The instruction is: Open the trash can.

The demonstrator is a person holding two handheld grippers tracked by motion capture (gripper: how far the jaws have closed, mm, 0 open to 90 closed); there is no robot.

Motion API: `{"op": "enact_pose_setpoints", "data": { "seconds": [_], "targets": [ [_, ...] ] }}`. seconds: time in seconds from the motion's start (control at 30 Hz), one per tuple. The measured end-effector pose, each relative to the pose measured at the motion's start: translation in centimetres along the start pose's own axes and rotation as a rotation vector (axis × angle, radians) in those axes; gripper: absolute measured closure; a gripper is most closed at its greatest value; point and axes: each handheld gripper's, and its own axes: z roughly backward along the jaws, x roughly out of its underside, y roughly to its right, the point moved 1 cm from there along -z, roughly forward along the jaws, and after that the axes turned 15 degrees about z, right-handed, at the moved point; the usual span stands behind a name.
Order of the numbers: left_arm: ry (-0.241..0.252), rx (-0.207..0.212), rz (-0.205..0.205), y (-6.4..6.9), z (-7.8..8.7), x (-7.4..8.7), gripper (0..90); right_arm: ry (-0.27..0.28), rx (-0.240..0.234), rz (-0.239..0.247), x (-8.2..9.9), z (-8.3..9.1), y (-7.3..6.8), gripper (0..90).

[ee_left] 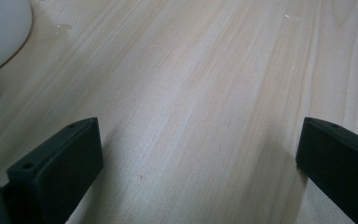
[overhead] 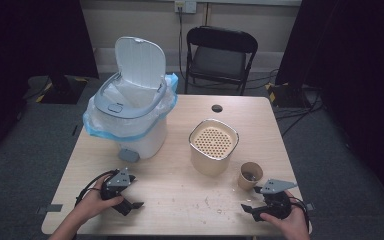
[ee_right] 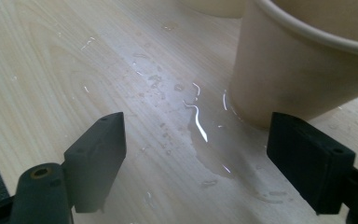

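**Both claws open and empty at the near edge of the worktop**

The left claw [overhead: 136,204] rests low near the front left edge of the worktop [overhead: 180,200], its jaws spread as wide as they go with only bare wood between them in the left gripper view. The right claw [overhead: 247,207] sits close to the front right corner, jaws well apart and gripping nothing; in the right gripper view a paper cup [ee_right: 303,70] stands just ahead of its right-hand jaw, apart from it, with a wet patch [ee_right: 205,135] on the wood beside the cup's base.

A broad strip of bare wood lies between the two claws along the front edge. Behind it stand one white pedal bin [overhead: 130,115] with its lid up and a blue liner, at the left, one beige canister [overhead: 213,147] with a perforated top in the middle, and the one paper cup just right of the canister, near the right edge. One black folding chair [overhead: 221,55] stands beyond the far edge.
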Motion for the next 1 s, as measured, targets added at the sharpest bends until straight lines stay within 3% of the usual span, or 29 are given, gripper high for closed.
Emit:
{"op": "enact_pose_setpoints", "data": {
  "seconds": [0.2, 0.4, 0.77, 1.0],
  "targets": [
    [-0.001, -0.001, 0.000, 0.0, 0.0, 0.0, 0.0, -0.009, 0.029, -0.020, 0.2, 0.0, 0.6, 20.7],
    [0.003, 0.001, -0.003, 0.0, 0.0, 0.0, 0.0, 0.000, 0.080, -0.074, 0.6, 0.0, 1.6, 21.0],
    [-0.002, 0.000, -0.007, 0.1, 0.0, 0.0, 0.0, 0.022, 0.117, -0.099, 0.6, -0.5, 3.0, 20.7],
    [-0.002, 0.001, -0.006, 0.1, 0.0, 0.0, 0.0, 0.044, 0.114, -0.108, 0.4, -1.1, 3.3, 19.2]
  ]
}}
